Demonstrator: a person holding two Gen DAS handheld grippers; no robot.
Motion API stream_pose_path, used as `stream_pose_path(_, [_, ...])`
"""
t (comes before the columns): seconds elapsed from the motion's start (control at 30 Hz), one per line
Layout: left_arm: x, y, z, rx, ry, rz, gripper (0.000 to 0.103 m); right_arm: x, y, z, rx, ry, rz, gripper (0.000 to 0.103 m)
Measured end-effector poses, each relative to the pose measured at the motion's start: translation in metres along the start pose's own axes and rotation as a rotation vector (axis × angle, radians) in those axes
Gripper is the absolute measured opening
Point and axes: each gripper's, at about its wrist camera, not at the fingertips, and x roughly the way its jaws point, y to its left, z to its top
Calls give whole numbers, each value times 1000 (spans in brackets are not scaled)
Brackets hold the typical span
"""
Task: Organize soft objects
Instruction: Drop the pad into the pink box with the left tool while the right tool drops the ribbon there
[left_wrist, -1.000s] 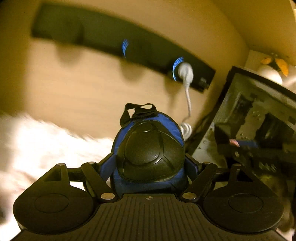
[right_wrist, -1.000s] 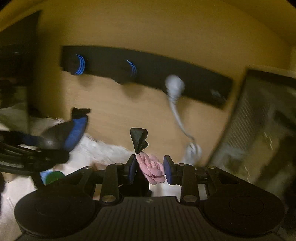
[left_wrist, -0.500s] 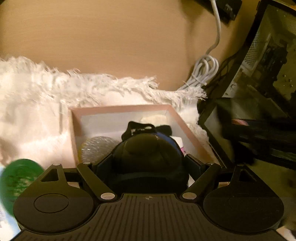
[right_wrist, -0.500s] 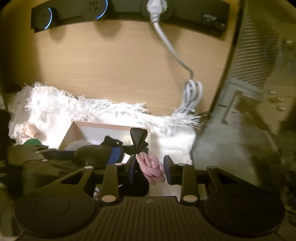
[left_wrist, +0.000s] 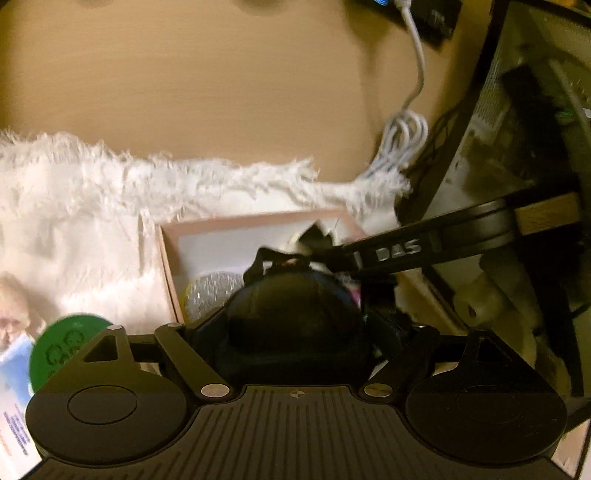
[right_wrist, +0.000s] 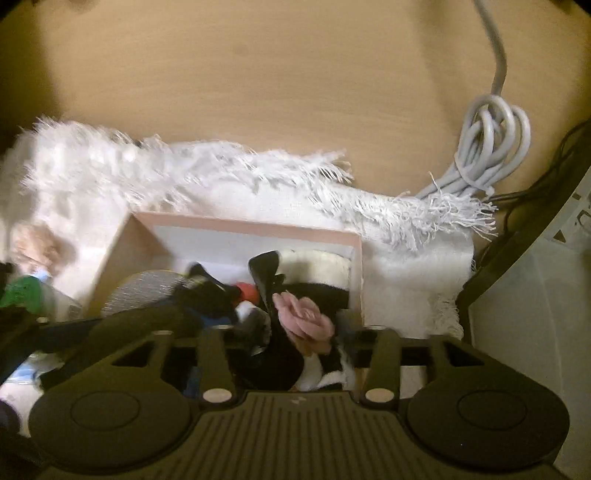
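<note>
Right wrist shows both grippers over the box (right_wrist: 243, 225), right gripper (right_wrist: 304, 325) clamped on the rose (right_wrist: 303, 319), left gripper (left_wrist: 295, 328) on the pad (left_wrist: 295, 314); next, release inside.

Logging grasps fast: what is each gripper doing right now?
Left gripper: shut on the black-and-blue pad, over the pink box.
Right gripper: shut on the pink rose item, over the same box.
</note>
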Motion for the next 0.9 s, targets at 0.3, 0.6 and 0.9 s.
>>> stream_pose_path(0.3, [-44, 6, 10, -107, -177, -2, 86, -93, -7, -30, 107, -254, -94, 87])
stream_pose_path(0.6, [-112, 31, -15, -230, -265, 79, 86, -121, 13, -124, 25, -266, -119, 87])
stream_pose_path(0.9, [-246, 117, -98, -356, -283, 492, 80, -115, 53, -170, -69, -246, -24, 87])
